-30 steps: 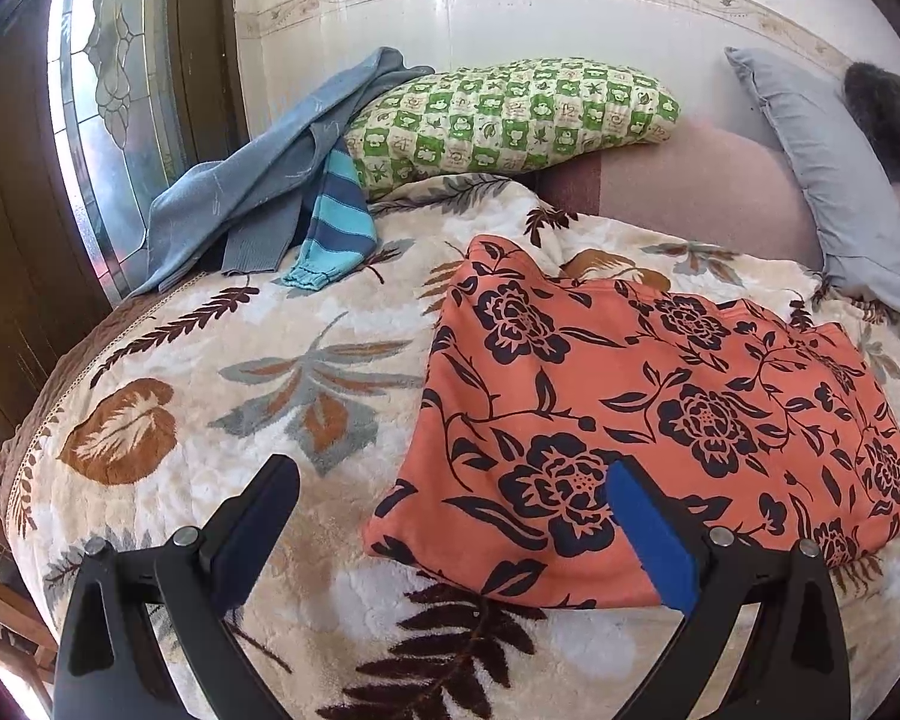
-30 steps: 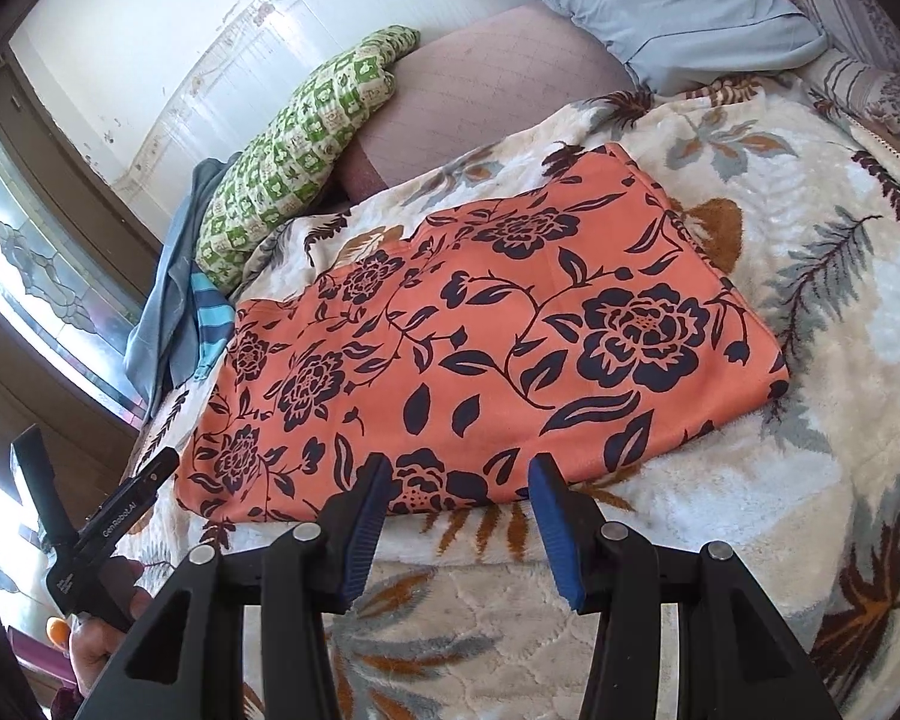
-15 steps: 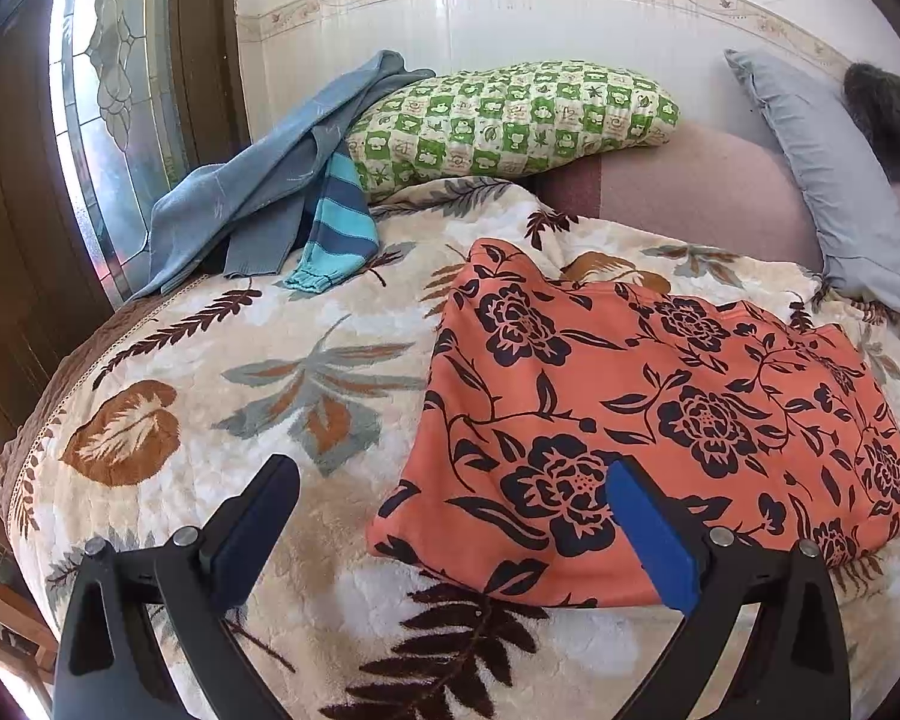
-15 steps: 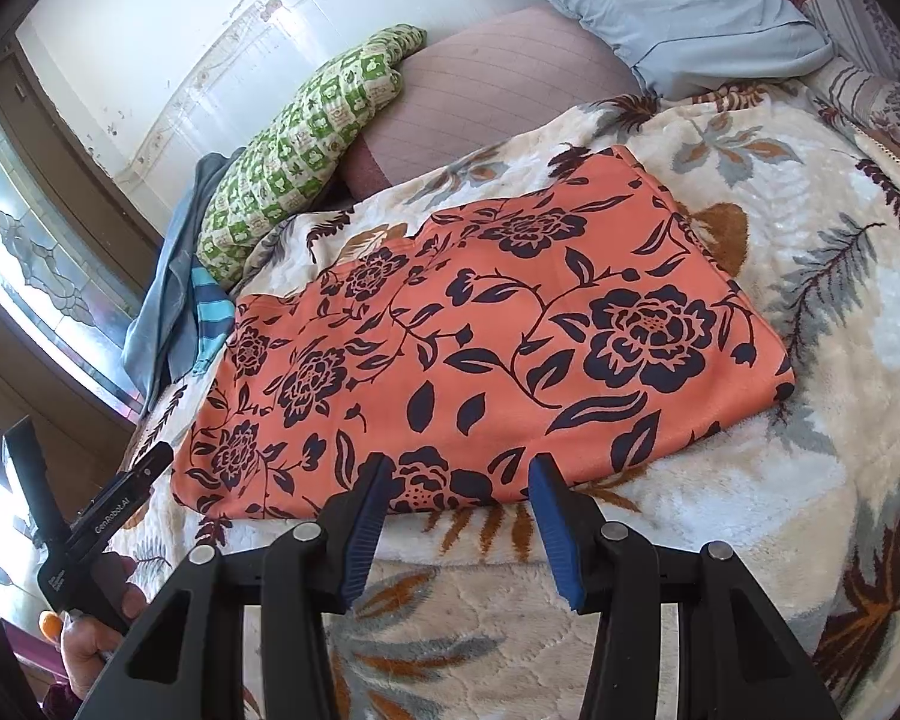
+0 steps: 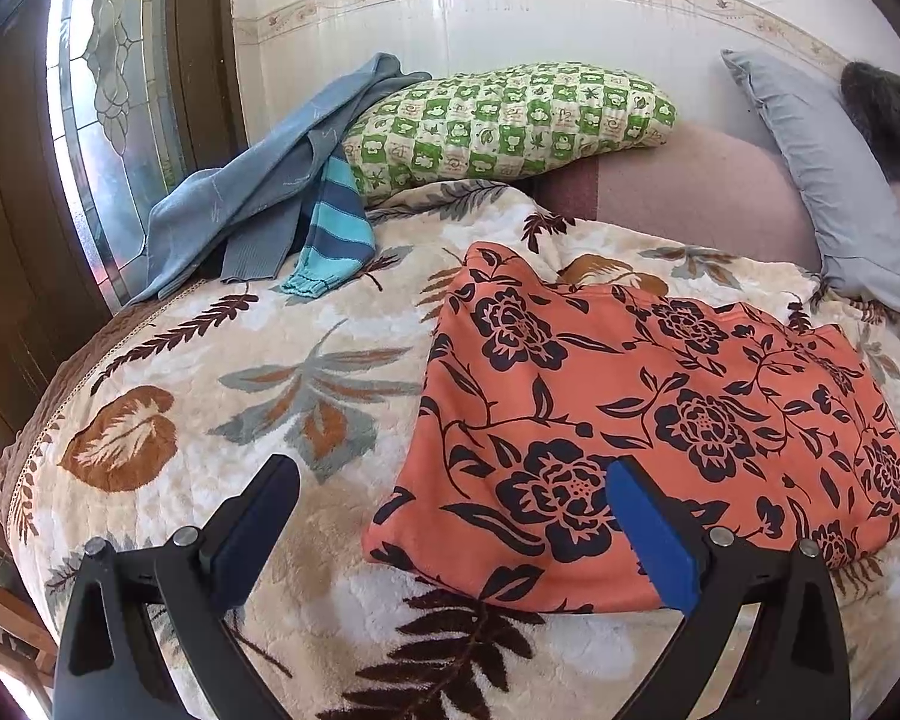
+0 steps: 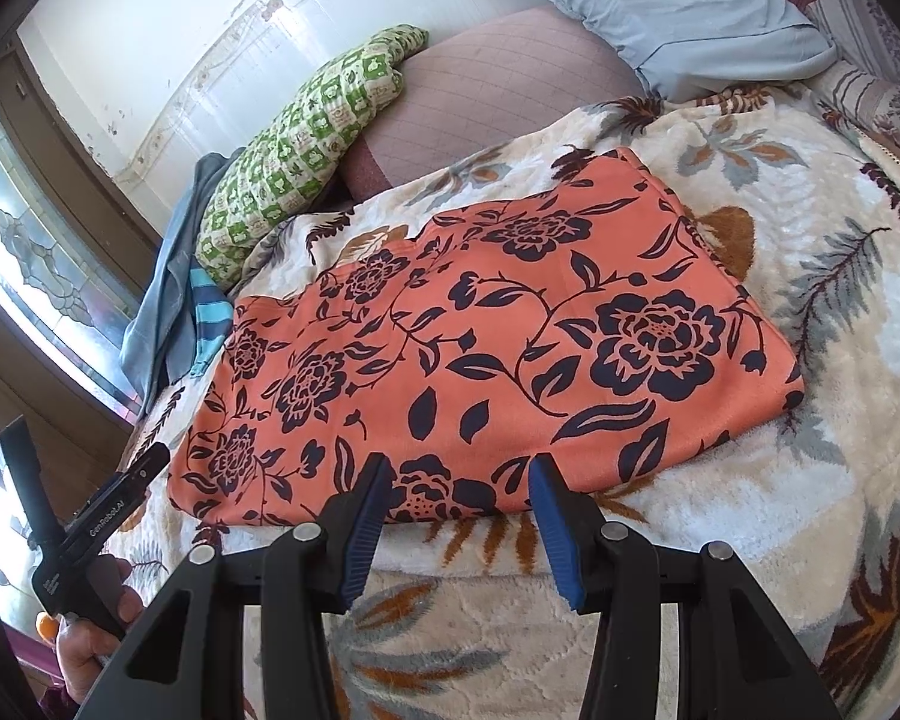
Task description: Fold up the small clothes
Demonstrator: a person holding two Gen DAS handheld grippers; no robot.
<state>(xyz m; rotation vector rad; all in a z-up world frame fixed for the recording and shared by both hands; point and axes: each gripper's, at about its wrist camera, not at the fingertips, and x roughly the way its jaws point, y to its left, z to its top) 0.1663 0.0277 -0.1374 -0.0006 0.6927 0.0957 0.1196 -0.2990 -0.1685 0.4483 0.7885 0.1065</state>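
Both open tools hover at orange garment's near edge, blanket leftward

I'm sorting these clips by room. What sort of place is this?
Most likely a bedroom: a bed under a leaf-patterned blanket, pillows at the wall, and an orange floral garment lying flat on the blanket. A patterned glass window stands beside the bed.
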